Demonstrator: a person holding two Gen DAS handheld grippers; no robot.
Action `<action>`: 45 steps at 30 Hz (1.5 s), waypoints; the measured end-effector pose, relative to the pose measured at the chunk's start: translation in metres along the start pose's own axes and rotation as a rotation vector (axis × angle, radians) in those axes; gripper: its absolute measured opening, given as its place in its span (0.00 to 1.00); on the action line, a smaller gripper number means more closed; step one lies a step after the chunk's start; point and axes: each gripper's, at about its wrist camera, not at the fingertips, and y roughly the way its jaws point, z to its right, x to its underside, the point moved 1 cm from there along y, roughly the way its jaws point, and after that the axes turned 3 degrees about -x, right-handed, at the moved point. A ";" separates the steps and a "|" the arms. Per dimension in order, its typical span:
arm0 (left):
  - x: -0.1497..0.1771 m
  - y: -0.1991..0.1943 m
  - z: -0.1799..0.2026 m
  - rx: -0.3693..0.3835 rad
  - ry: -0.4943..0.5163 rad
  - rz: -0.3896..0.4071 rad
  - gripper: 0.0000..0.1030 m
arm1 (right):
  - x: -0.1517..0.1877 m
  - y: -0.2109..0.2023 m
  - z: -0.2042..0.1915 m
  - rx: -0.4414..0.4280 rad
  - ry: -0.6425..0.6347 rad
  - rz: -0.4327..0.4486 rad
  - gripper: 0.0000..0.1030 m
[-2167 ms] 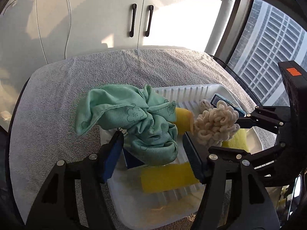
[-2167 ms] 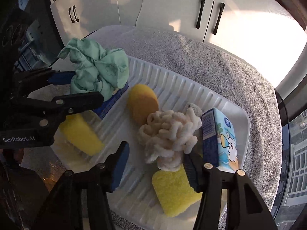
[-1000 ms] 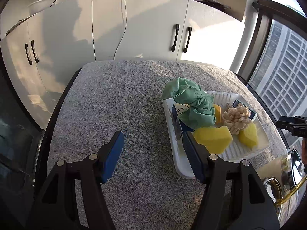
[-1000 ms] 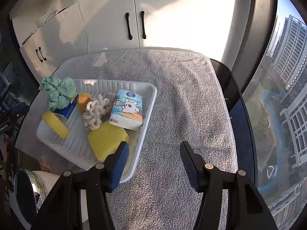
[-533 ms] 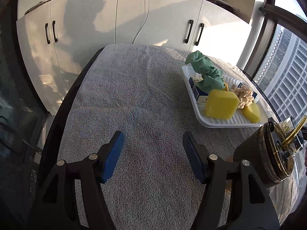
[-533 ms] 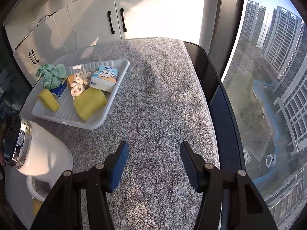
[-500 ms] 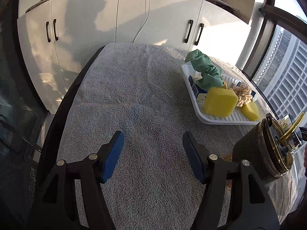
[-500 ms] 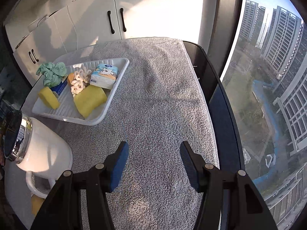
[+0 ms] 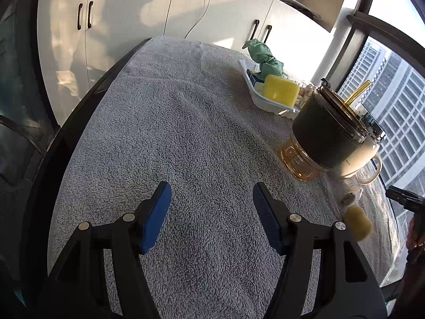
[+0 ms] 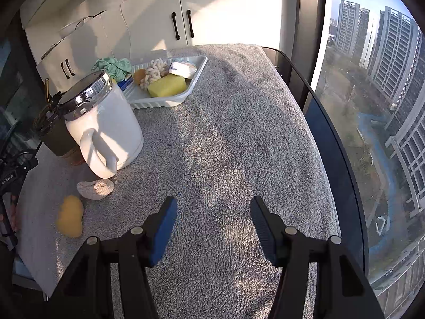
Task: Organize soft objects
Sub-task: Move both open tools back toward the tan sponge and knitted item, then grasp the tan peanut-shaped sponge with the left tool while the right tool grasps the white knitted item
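Both tongs, left [image 9: 209, 207] and right [image 10: 211, 222], gape empty, angled downward.

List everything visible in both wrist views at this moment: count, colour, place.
Tray: 1, white, far end of towel.
Cloth: 1, green, tray's left end.
Block sponges: 2, yellow, in tray.
Knitted scrubber: 1, cream, in tray.
Tissue pack: 1, white-blue, in tray.
Round sponge: 1, orange, in tray.
Jug: 1, white, chrome lid, near tray.
Tumbler: 1, dark sleeve, amber, beside jug.
Loose sponge: 1, yellow, on towel.
Loose pad: 1, beige, on towel.
Towel: 1, grey, covers table.
Left gripper: open, empty.
Right gripper: open, empty.
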 end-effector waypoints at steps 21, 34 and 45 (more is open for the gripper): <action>0.067 -0.031 0.160 0.218 0.166 -0.016 0.61 | 0.063 -0.024 -0.087 -0.086 -0.036 0.017 0.65; 0.057 0.012 0.214 0.135 0.149 -0.119 0.61 | 0.071 -0.027 -0.078 -0.042 -0.019 0.010 0.76; 0.060 0.036 0.218 0.009 0.122 -0.171 0.61 | 0.074 -0.031 -0.076 -0.044 -0.017 0.014 0.76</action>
